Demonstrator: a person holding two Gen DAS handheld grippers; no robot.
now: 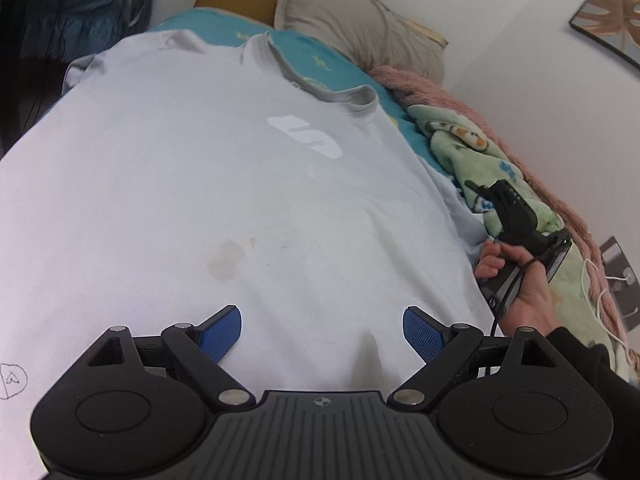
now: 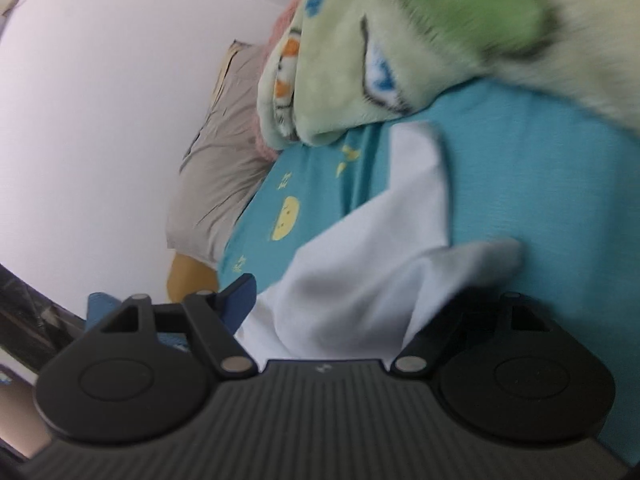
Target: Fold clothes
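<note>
On the bed (image 1: 344,64), the white T-shirt (image 1: 200,184) lies spread flat, front up, so the folding seems only beginning. The left hand-held gripper (image 1: 322,334) hovers released over its hem; the right hand-held gripper (image 2: 344,300), jaws apart, surrounds the sleeve (image 2: 384,248) and I judge it must clench next.

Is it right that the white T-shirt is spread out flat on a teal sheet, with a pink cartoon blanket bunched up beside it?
Not quite. The cartoon blanket bunched beside the white T-shirt is pale green, not pink; both wrist views show it, the right wrist view close up. The rest holds: the shirt lies spread on the teal sheet.
</note>
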